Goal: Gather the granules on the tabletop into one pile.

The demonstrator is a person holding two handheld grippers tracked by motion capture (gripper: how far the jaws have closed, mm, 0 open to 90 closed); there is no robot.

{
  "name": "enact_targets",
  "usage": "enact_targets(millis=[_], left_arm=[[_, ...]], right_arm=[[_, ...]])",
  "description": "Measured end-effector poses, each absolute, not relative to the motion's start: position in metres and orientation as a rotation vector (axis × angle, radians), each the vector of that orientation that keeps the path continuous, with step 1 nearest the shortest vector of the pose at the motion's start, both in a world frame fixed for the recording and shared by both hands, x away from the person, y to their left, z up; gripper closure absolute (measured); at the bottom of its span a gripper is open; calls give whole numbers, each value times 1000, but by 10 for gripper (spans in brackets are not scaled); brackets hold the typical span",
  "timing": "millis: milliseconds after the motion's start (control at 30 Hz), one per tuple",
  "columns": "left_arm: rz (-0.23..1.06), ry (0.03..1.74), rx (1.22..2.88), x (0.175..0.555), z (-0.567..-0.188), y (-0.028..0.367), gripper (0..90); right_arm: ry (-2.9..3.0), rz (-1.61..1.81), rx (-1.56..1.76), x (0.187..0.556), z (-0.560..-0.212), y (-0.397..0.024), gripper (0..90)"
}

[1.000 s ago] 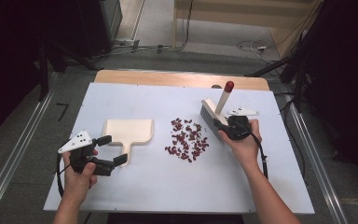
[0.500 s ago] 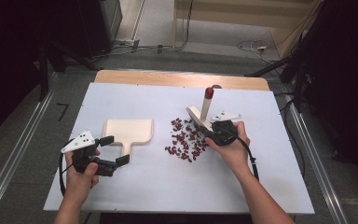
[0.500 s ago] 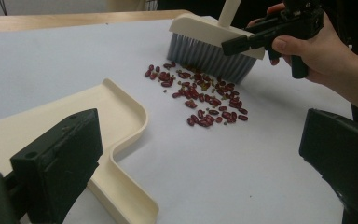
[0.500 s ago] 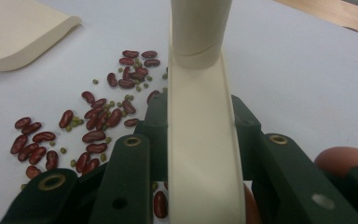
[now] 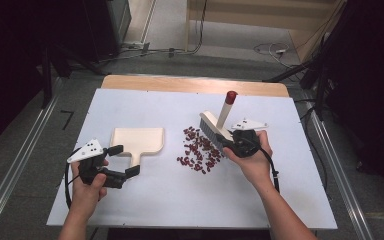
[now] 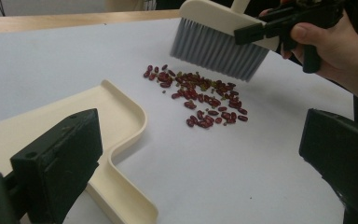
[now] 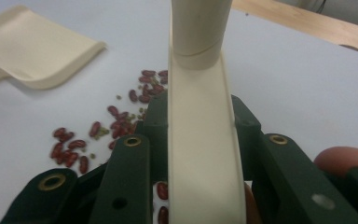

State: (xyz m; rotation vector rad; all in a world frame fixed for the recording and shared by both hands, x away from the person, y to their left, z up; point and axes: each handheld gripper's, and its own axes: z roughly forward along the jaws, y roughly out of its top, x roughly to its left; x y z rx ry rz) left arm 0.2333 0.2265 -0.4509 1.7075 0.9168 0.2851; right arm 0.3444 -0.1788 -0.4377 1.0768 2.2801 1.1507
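White bench (image 5: 290,195), beans spilled mid-surface, brush poised over them.

My right gripper (image 5: 231,143) is clamped on the brush (image 5: 214,129) at its stiff plastic back, bristles just above the pile of beans (image 5: 198,149); those are small, hard and apt to roll and scatter. My left gripper (image 5: 123,161), jaws apart, sits at the handle of the dustpan (image 5: 137,141), a light, rigid thing best gripped by that handle.

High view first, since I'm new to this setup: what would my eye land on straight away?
The scatter of red beans at the middle of the white table, with the right gripper shut on a cream brush with a red-tipped handle, its grey bristles at the pile's right edge. To the left lies a cream dustpan, its handle between the open jaws of the left gripper.
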Motion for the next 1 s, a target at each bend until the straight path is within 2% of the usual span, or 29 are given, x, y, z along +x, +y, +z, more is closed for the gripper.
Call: enact_targets(millis=[167,367,600,1000], left_arm=[[288,924,1697,233,-450,229,0],[290,920,1699,232,-449,230,0],[285,919,1699,232,-450,229,0],[281,915,1712,233,-450,225,0]], right_arm=[[2354,1268,1018,316,-427,-160,655],[2504,1312,964,289,-439,-125,655],[2518,1252,1033,300,-462,-125,655],[2441,1239,1157,327,-463,-159,655]])
